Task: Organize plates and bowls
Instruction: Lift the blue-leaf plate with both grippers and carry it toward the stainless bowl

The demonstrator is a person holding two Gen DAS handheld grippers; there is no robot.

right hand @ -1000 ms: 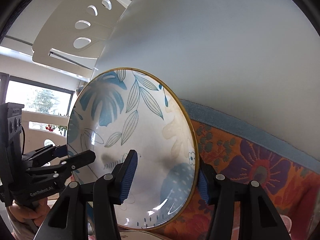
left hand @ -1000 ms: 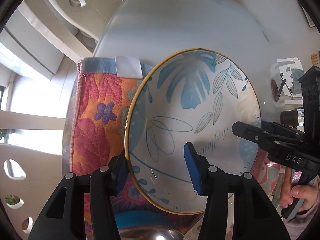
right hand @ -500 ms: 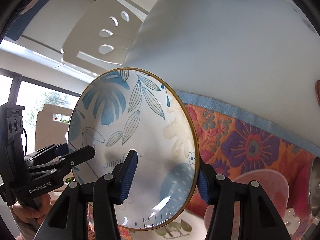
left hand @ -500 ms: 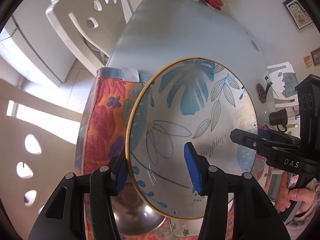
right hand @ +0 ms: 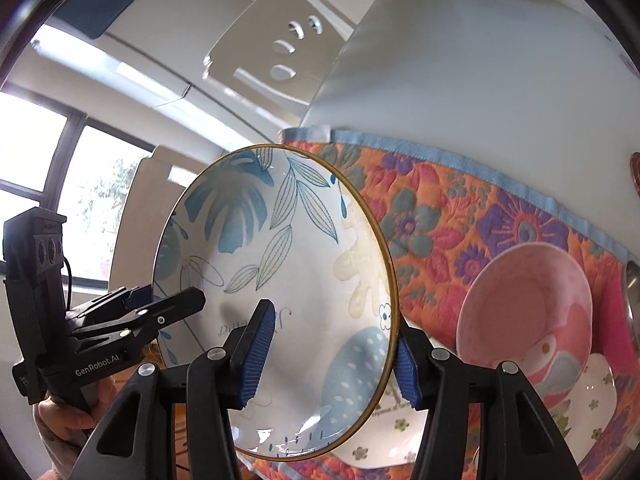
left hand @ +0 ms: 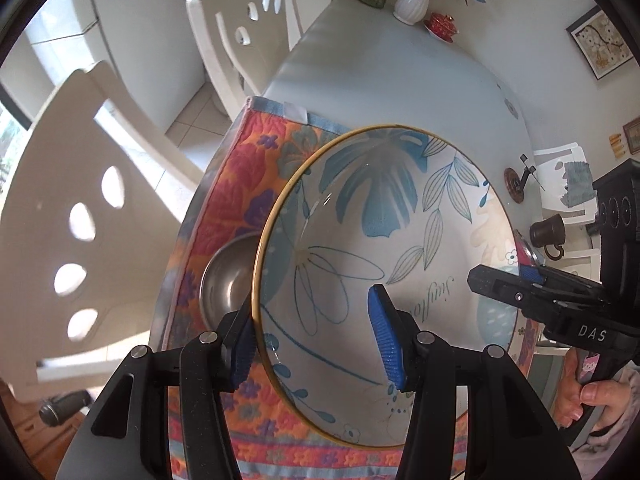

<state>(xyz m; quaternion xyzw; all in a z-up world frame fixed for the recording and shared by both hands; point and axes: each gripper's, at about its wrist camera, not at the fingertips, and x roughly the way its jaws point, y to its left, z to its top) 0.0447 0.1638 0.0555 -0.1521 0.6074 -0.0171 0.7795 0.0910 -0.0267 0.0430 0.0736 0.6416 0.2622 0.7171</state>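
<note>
My left claw (left hand: 314, 338) grips the near-left rim of the plate (left hand: 384, 264), one blue pad under the rim and the other inside on the face. My right claw (right hand: 328, 356) pinches the opposite rim the same way, so both are closed on the plate and it hangs tilted in the air above the mat (right hand: 460, 216), clear of the table (right hand: 480, 72).

The left view alone gives me a steel bowl (left hand: 224, 280) on the mat just beside the plate's left edge, partly behind it, plus a dark mug (left hand: 548, 232) and a white vase (left hand: 412, 4) of flowers at the table's far end. It also shows the right claw side-on at the plate's far rim, with a hand (left hand: 580, 396) on its handle. The right view alone gives me a pink bowl (right hand: 528, 300) on the mat, resting on a white floral dish (right hand: 592, 392), and the left claw side-on at the left rim.

Readable writing: "DAS" on the right claw's body in the left view, "GenRobot.AI" on the left claw's body in the right view. Cursive script on the plate's face is partly covered by a pad in each view; I make out "Sunflo" at most.

The plate hides much of the mat under it. A steel edge at the far right of the right view is cut off, and I cannot tell what it is.
</note>
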